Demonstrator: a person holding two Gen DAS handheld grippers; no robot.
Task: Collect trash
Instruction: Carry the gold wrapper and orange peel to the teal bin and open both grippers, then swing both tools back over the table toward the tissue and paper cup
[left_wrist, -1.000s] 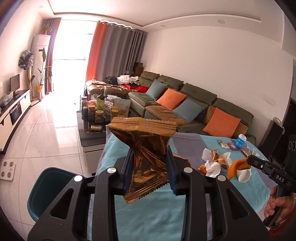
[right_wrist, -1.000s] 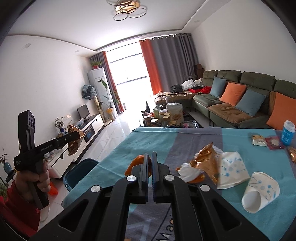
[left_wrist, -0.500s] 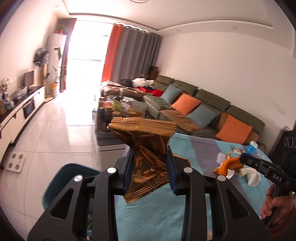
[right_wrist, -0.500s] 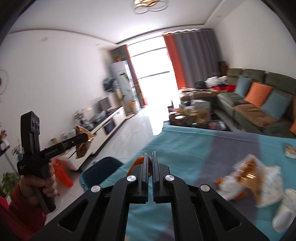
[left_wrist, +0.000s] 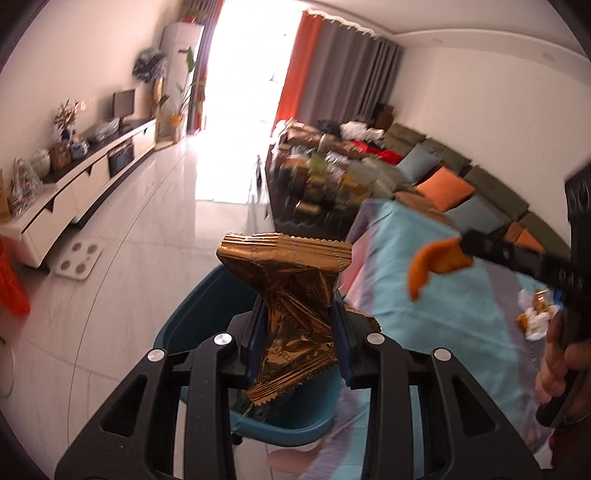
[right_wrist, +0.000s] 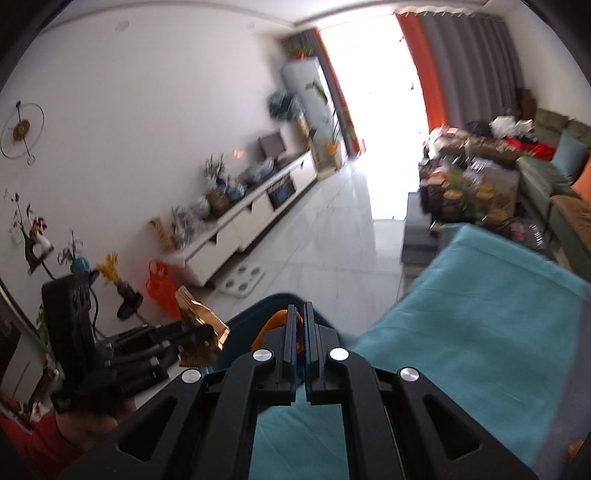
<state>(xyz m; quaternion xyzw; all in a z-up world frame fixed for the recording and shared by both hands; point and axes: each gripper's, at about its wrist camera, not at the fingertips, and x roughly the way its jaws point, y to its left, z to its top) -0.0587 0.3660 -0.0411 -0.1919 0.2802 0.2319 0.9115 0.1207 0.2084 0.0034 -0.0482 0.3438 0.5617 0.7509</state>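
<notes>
Left gripper (left_wrist: 297, 332) clamped on crumpled gold foil wrapper (left_wrist: 291, 295), pinched mid-body so both ends flare free; held over teal trash bin (left_wrist: 192, 314) beside table edge, likely for a straight drop.

Right gripper (right_wrist: 300, 325) closed tight on orange peel (right_wrist: 271, 325), thin scrap needing full pinch; also near bin rim.

More trash, tissue and wrappers (left_wrist: 535, 314), on teal tablecloth (left_wrist: 461, 314), not yet collected.

Bin on floor beside table: short carry.
</notes>
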